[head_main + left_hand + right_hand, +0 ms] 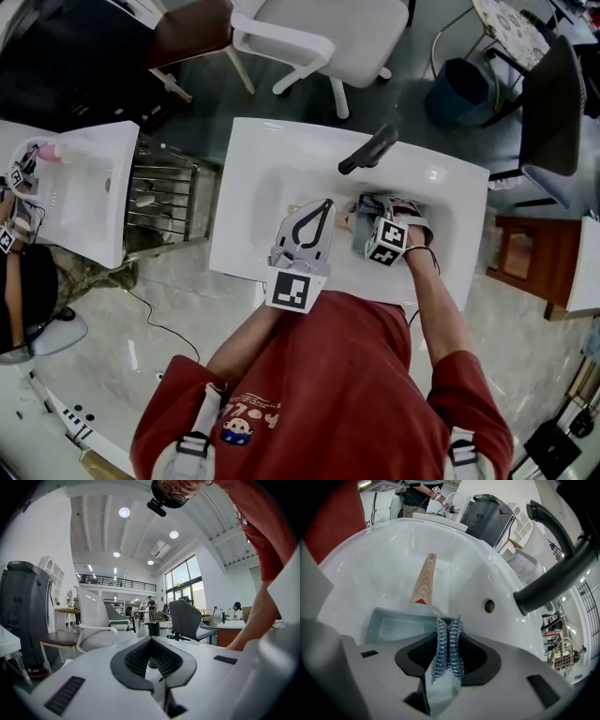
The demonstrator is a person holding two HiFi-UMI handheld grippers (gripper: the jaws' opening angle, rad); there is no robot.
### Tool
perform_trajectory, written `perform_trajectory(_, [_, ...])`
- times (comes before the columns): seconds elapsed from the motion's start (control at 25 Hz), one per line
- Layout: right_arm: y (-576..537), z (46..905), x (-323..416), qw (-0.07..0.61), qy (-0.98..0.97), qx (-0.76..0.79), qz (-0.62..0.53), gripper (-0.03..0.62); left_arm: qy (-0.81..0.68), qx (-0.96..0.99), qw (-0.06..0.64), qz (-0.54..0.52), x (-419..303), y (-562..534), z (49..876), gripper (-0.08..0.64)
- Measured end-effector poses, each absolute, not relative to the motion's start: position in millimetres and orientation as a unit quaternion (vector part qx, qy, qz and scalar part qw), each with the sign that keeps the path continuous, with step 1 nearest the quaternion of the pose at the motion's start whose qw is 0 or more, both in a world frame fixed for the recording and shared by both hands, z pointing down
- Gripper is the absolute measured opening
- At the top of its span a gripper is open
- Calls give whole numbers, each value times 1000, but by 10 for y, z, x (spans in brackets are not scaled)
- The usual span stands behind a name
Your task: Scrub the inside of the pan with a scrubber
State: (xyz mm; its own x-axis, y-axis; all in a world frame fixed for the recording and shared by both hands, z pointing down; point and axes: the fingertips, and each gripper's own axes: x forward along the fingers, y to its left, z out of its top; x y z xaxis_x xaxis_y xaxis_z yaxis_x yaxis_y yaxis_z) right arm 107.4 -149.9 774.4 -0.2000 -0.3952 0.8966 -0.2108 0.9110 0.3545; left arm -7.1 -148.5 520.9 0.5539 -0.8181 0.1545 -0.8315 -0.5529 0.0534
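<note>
Leftmost, left tool (pixel 150 644) jaws pressed together on nothing, right tool (pixel 448 626) clamped tight on blue mesh scrubber (pixel 447 651), pale pan (pixel 391 626) just beyond its tips, wooden handle (pixel 424 578) pointing away, inside white sink (pixel 365 559).

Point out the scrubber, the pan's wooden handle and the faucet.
scrubber (pixel 446 644): right gripper view, middle of its blue mesh.
wooden handle (pixel 423 581): right gripper view, mid-length.
faucet (pixel 548 583): right gripper view, on its dark spout.
</note>
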Motion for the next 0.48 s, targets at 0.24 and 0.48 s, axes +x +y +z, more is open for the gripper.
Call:
perform_trajectory(0.24, [-1301, 7338, 1231, 588, -791, 168, -27, 161, -468, 879, 64, 58, -70, -1479, 5229, 8])
perform_trajectory(0.48, [-800, 7291, 1325, 604, -791, 69, 68, 163, -463, 882, 58, 65, -3, -1501, 5224, 8])
